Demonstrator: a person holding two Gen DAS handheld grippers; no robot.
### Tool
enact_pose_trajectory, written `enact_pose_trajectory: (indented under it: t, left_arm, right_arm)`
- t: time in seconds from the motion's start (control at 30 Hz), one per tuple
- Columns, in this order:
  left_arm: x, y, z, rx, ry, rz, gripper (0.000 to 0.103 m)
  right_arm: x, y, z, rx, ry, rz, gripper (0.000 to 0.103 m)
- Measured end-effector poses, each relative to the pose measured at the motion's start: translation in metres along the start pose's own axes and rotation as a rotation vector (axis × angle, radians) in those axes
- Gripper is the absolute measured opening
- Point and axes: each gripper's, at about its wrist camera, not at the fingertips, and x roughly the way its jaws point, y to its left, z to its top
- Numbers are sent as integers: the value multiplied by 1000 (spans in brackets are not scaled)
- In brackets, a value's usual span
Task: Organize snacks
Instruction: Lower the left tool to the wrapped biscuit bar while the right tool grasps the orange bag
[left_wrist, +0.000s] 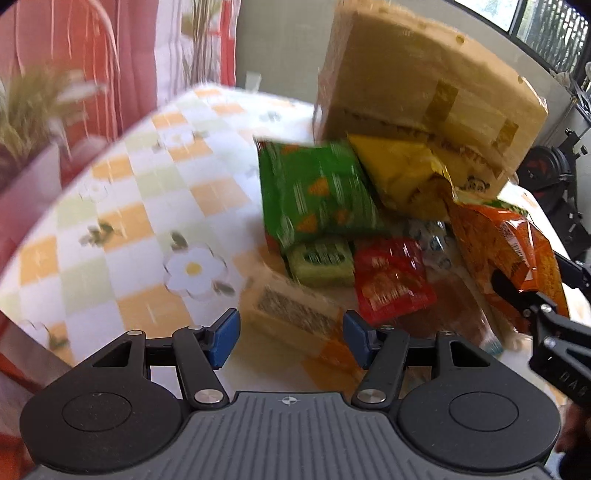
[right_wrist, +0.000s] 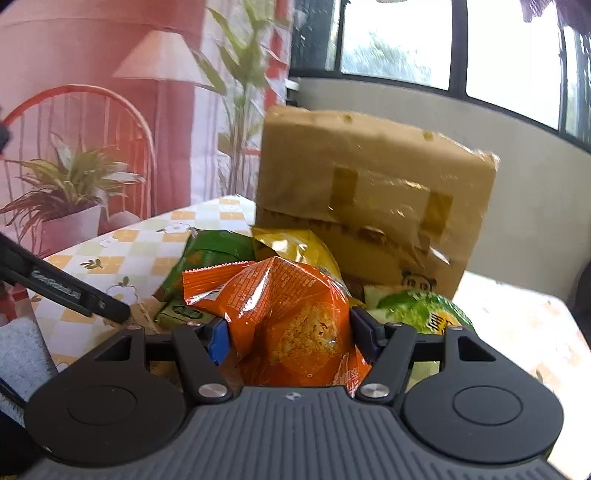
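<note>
- While our right claw (right_wrist: 290, 338) clamps its blue pads on the orange snack bag (right_wrist: 284, 314) at lower centre, our left claw (left_wrist: 290, 338) gapes with nothing between its pads.
- Beyond, green (left_wrist: 314, 192), yellow (left_wrist: 402, 173) and red (left_wrist: 391, 284) packets crowd the counter (left_wrist: 122, 206).
- Behind them, upper right, we see a taped cardboard box (left_wrist: 417, 85).

Almost no writing can be read here, because both views are blurred. On the black arm of the other gripper (left_wrist: 565, 373), at the right edge of the left wrist view, some pale letters stand, maybe "HAS", but I cannot be sure. In the right wrist view the cardboard box (right_wrist: 373, 192) carries a small drawn panda face near its lower corner, with no legible words. The orange snack bag (right_wrist: 291, 314) has fine print and a barcode label, too small to read. The green round packet (right_wrist: 428, 314) shows part of a yellow logo, not legible.
</note>
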Motion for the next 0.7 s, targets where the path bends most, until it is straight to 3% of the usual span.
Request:
enact_pose_trajectory:
  t: [0.2, 0.4, 0.6, 0.7]
  left_arm:
    - [11, 9, -2, -91, 37, -89, 62]
    - [33, 9, 6, -99, 37, -28, 66]
    - [42, -7, 16, 3, 1, 25, 68]
    - [44, 1, 17, -29, -2, 23, 68]
  right_arm:
    - [3, 1, -11, 2, 4, 9, 66]
    - [3, -4, -14, 40, -9, -15, 66]
    - [2, -4, -17, 51, -8, -22, 66]
    - [0, -4, -17, 52, -13, -30, 66]
